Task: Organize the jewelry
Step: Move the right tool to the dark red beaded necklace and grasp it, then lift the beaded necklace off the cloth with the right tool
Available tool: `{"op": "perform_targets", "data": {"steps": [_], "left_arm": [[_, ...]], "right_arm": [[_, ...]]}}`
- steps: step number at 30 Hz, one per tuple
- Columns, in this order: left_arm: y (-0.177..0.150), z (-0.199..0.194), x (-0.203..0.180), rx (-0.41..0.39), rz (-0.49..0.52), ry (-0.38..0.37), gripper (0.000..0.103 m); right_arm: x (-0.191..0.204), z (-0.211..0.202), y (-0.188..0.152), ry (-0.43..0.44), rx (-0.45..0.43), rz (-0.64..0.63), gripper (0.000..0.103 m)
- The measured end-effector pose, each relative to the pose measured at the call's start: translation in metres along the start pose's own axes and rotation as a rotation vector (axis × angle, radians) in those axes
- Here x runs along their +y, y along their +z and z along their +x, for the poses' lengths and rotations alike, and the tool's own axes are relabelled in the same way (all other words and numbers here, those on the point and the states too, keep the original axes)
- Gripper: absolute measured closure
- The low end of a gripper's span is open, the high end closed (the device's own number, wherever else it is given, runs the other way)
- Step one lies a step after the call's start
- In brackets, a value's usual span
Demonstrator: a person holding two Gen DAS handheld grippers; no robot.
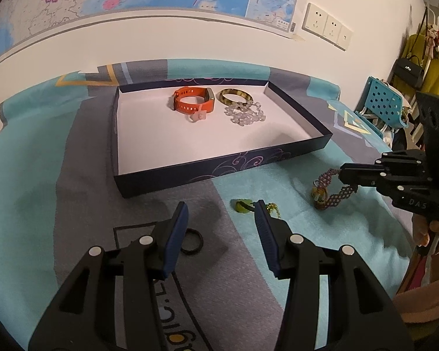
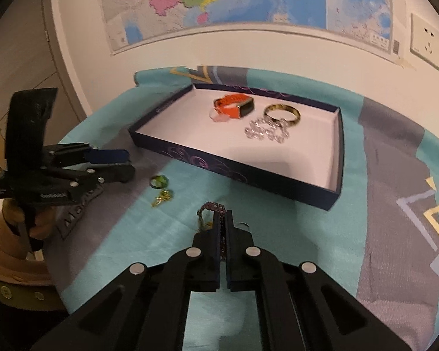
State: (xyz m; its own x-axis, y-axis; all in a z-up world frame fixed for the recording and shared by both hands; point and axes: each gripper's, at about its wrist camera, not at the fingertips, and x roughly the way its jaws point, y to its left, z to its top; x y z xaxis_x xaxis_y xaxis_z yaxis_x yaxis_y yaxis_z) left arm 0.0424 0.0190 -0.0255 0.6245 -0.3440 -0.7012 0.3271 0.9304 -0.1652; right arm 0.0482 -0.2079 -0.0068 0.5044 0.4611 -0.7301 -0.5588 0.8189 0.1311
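Left wrist view: left gripper [image 1: 221, 212] hangs over the cloth [image 1: 73, 193] with jaws spread wide and nothing between them. A black ring [image 1: 192, 241] lies on the cloth just inside the left finger. A green ring [image 1: 243, 205] and a gold chain [image 1: 273, 207] lie just beyond the right finger, close together. To the right, the right gripper [image 1: 341, 172] has its tips clenched on a beaded bracelet [image 1: 330, 190]; the bracelet hangs in a loop with its lower end at the cloth. Farther off sits the tray [image 1: 219, 169], dark-walled with a white floor. In its far half lie an orange watch [image 1: 191, 101], a mottled bangle [image 1: 236, 96] to its right, and a clear bead string [image 1: 244, 114] just in front of the bangle, touching it. A pale small piece [image 1: 197, 116] rests against the watch's near side.

Right wrist view: right gripper [image 2: 223, 215] is closed on the bracelet [image 2: 210, 209], which protrudes past the fingertips and to their left. Left gripper [image 2: 125, 162] stands well to the left, near the tray's [image 2: 248, 172] left corner. Green ring [image 2: 158, 182] and chain [image 2: 162, 198] lie between the two grippers. Watch [image 2: 234, 106], bangle [image 2: 282, 114] and bead string [image 2: 266, 130] are in the tray beyond.
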Motion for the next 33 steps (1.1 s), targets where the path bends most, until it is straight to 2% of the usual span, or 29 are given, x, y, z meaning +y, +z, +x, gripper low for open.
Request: {"op": "perform_targets", "data": {"steps": [10,22,33], "left_arm": [[-0.008,0.001,-0.006,0.015,0.024,-0.015,0.058],[-0.01,0.007,-0.016,0.033,0.058,-0.023,0.059],[-0.007,0.007,-0.01,0.031,0.057,0.013,0.062]], "right_arm": [[0.016,-0.011,-0.001,0.067,-0.025,-0.001,0.102],[0.013,-0.004,-0.01,0.087,-0.005,0.039,0.102],[0.006,-0.001,-0.017,0.085,0.003,0.076,0.101]]}}
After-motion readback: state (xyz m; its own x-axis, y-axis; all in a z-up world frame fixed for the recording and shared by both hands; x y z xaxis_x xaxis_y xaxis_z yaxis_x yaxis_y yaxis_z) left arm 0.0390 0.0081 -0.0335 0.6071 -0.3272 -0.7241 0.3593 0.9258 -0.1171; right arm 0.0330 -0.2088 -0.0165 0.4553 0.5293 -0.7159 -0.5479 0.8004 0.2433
